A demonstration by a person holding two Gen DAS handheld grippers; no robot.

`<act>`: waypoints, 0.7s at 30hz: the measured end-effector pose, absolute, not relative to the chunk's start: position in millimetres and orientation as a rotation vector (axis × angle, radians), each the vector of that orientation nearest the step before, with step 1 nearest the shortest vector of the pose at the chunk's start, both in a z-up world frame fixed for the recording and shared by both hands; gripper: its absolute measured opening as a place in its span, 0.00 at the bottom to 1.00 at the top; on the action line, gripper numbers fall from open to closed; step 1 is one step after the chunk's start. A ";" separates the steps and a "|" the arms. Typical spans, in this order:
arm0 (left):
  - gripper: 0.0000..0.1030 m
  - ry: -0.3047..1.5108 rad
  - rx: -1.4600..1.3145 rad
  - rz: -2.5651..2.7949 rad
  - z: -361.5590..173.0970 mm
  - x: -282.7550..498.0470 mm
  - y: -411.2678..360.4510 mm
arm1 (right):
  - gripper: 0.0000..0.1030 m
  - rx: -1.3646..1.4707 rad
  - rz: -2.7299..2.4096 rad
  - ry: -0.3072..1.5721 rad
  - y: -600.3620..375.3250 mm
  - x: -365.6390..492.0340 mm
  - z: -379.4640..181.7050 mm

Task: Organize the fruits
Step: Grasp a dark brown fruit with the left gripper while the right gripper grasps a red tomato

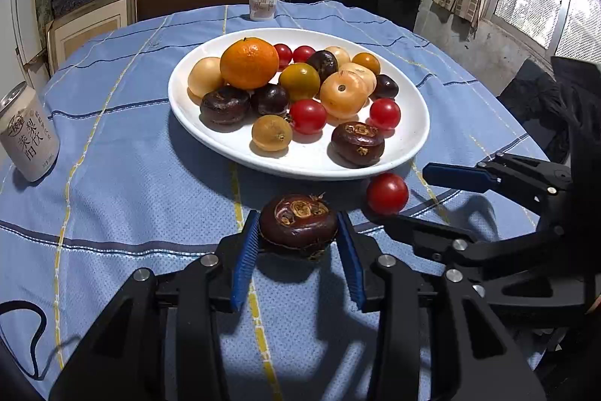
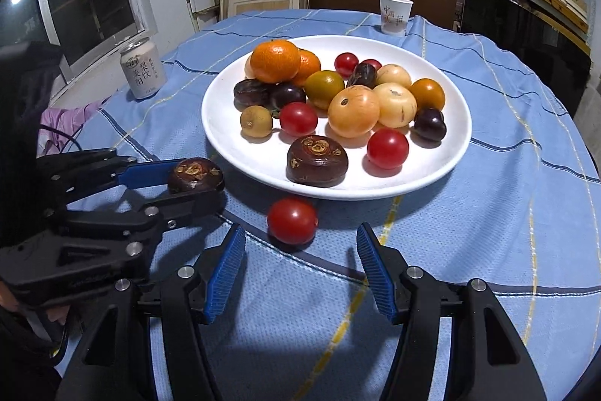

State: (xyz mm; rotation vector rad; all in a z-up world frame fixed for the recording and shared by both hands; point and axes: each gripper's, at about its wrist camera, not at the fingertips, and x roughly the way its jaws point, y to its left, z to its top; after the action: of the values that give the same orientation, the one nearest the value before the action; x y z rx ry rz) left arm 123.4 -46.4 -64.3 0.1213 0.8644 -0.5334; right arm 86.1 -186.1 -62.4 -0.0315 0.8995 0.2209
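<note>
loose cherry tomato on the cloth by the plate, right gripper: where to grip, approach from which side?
Grip the cherry tomato across its widest middle, coming in low from the near side. It is round and smooth, the plate rim blocks the far side, and the right gripper already faces it, open.

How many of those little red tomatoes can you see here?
5. Four small round red tomatoes lie on the white oval plate: two at the back, one in the middle, one near the front. One sits on the cloth. Others may be hidden.
</note>
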 end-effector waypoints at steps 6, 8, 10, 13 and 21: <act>0.39 0.884 0.101 -0.503 -67.3 128.7 -40.7 | 0.60 -0.027 0.220 0.908 -180.7 93.9 -65.7; 0.39 0.887 0.098 -0.493 -67.9 129.6 -38.9 | 0.60 -0.020 0.218 0.917 -181.2 96.6 -67.6; 0.39 0.889 0.095 -0.470 -68.7 130.9 -35.4 | 0.60 -0.011 0.211 0.929 -183.3 99.3 -70.9; 0.39 0.897 0.078 -0.450 -69.7 133.2 -30.4 | 0.60 -0.001 0.209 0.934 -184.9 100.8 -72.6; 0.39 0.896 0.076 -0.447 -70.0 132.7 -29.0 | 0.30 0.032 0.220 0.934 -189.4 99.1 -72.8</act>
State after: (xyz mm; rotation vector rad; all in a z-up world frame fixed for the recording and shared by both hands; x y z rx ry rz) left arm 132.7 -29.0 -70.0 0.0763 0.8962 -0.4466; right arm 99.1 -189.4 -72.8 0.0325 0.9342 0.2201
